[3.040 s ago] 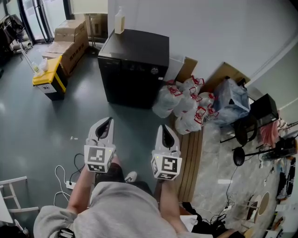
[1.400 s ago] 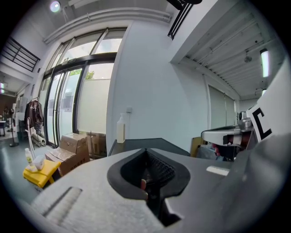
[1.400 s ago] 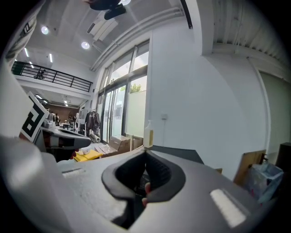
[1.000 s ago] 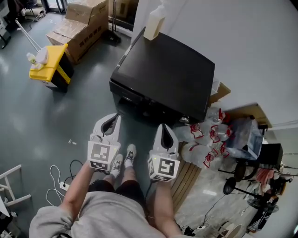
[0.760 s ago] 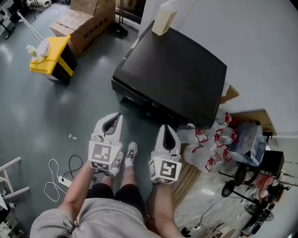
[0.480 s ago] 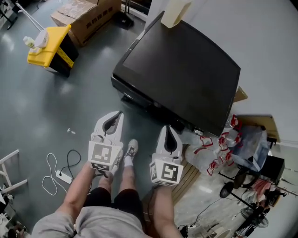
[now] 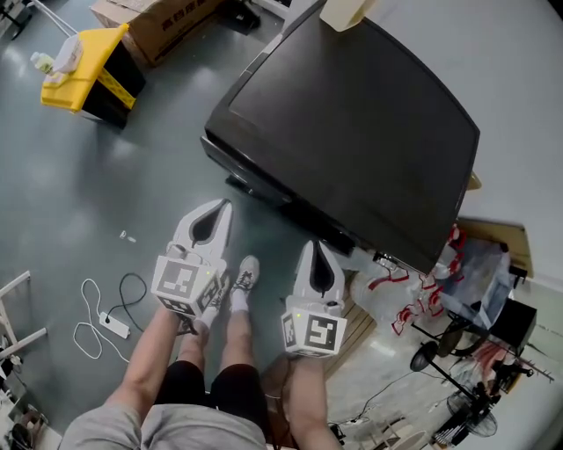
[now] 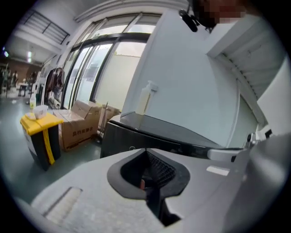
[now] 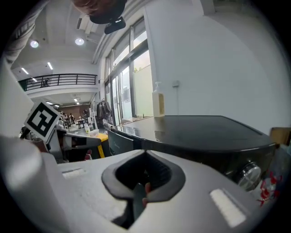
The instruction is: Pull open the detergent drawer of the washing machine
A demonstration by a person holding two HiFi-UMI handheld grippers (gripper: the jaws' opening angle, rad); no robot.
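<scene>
- Now you stand far closer than a few seconds ago. Your left claw (image 7: 220, 205) has sunk as you walked up, its jaws pressed together on nothing, and it is short of the machine's front.
- Likewise your right claw (image 7: 315, 243) sits lower, jaws together and empty, and aims at the front panel with the knob (image 9: 248, 175) off to its right.
- Meanwhile the washing machine (image 7: 352, 132), before a small box across the floor, fills the upper head view. Your approach looks nearly done, with nothing touched yet.
- Its body is black with a glossy flat top, and a pale bottle (image 7: 347, 10) stands at the back. The front looks flush, so take the detergent drawer as still shut. It should be in that top front strip just ahead of your claws, though its outline is too dark to pick out.
</scene>
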